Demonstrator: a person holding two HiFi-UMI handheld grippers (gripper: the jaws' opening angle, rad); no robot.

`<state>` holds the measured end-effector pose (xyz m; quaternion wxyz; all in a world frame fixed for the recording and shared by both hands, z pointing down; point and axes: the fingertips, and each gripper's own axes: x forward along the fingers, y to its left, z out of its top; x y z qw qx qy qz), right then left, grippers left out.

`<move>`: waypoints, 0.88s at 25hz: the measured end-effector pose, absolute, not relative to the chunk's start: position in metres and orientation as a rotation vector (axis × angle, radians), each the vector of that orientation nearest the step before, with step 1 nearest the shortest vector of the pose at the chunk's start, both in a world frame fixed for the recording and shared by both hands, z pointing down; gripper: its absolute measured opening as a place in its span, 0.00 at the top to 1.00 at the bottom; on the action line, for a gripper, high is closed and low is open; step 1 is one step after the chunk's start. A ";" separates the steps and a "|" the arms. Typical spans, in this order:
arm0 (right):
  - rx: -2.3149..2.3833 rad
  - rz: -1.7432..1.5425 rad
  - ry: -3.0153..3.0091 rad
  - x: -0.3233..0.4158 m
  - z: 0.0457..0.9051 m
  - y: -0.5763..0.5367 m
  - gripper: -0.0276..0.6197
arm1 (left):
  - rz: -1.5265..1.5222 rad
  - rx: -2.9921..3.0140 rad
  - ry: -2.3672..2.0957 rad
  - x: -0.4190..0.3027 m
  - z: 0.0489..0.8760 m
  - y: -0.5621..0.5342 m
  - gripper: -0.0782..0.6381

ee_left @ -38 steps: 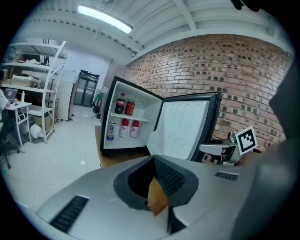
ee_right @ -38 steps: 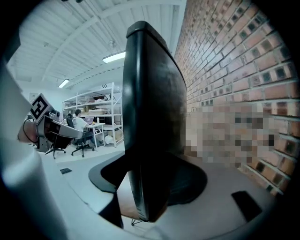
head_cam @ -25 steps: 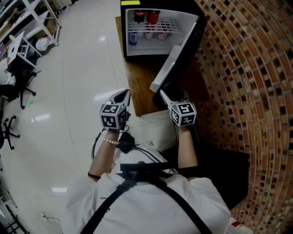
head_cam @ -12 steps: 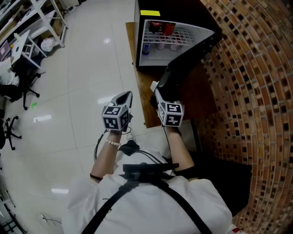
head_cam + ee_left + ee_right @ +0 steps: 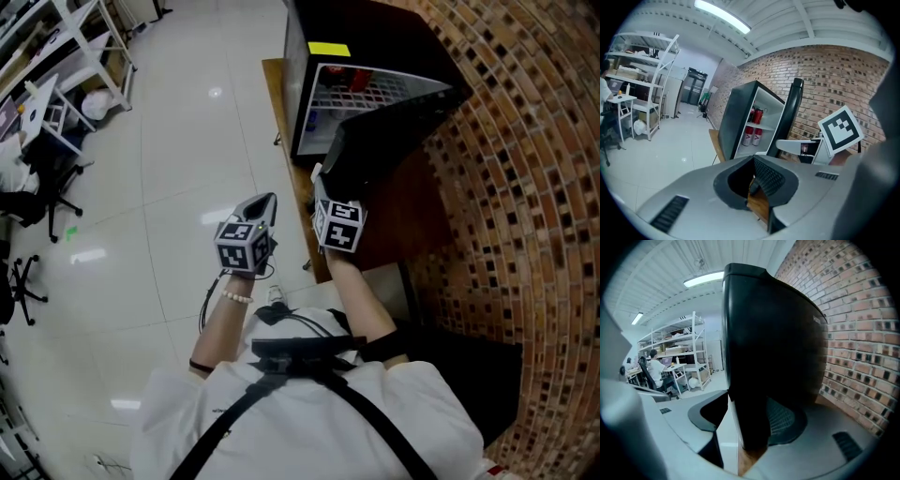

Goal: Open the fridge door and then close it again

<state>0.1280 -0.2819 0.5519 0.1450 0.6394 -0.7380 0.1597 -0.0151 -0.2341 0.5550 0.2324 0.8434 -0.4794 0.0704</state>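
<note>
The right tool (image 5: 321, 187) clamps the free edge of the half-open door (image 5: 394, 127), with the brick wall (image 5: 525, 187) close behind. The left tool (image 5: 262, 202), closed and empty, hangs over open floor (image 5: 187, 141). Its view shows cans (image 5: 752, 136); the door blocks them in the right's.

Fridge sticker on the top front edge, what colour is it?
Yellow: the sticker is a plain yellow rectangle on the black fridge, clearest in the head view.

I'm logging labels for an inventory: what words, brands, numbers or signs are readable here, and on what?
No text is readable.
Yellow sticker on the black mini fridge: print too small.
Red-and-white cans inside: markings blurred.
Small badge on the black fridge door: too small.
Marker cubes on the left gripper and right gripper: black-and-white square patterns, no words.
</note>
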 end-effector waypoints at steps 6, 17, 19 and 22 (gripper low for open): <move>1.887 0.500 -2.092 0.111 0.551 -0.313 0.52 | 0.183 2.303 -1.314 -0.031 0.559 -0.255 0.89; 1.951 0.518 -2.043 0.095 0.553 -0.368 0.53 | 0.166 2.277 -1.339 -0.057 0.558 -0.281 0.89; 1.952 0.516 -2.046 0.092 0.553 -0.379 0.54 | 0.165 2.262 -1.351 -0.066 0.560 -0.285 0.89; 1.953 0.511 -2.062 0.087 0.553 -0.397 0.57 | 0.169 2.242 -1.372 -0.080 0.566 -0.289 0.89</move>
